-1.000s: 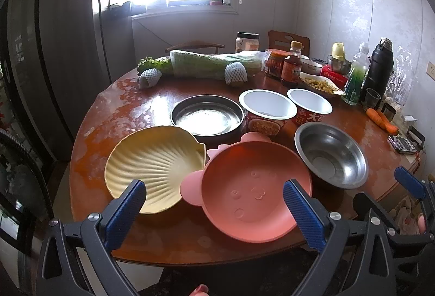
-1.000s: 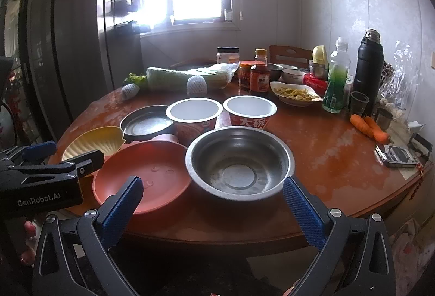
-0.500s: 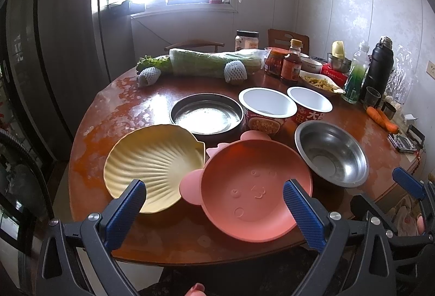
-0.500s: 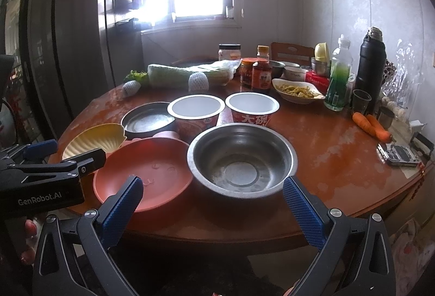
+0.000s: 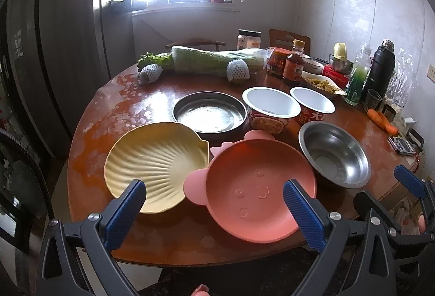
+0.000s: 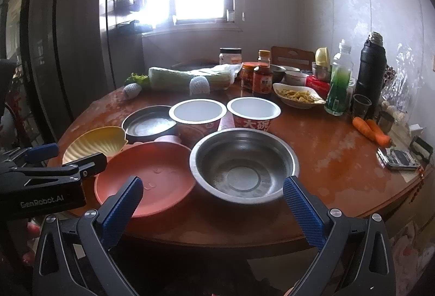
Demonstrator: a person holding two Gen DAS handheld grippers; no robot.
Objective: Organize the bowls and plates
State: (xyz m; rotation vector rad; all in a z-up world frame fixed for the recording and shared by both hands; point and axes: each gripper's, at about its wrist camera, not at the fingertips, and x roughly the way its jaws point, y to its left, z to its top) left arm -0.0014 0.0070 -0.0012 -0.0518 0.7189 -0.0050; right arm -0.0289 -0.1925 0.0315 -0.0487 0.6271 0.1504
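Near: yellow shell plate (image 5: 156, 164) left, pink plate (image 5: 258, 187) middle, steel bowl (image 5: 335, 157) right. Far: round tin (image 5: 209, 113), two paper bowls (image 5: 272, 105).

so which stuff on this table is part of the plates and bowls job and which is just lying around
Job: yellow shell plate, pink plate, steel bowl, dark round pan, two paper bowls.

Lying about: wrapped cabbage, sauce jars, carrots, black flask, green bottle.

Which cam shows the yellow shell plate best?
Left wrist. The yellow shell plate shows nearly whole from above, ribs clear, only its near edge behind a left gripper finger. The right wrist view catches it edge-on at far left, partly hidden by the left gripper and the pink plate.
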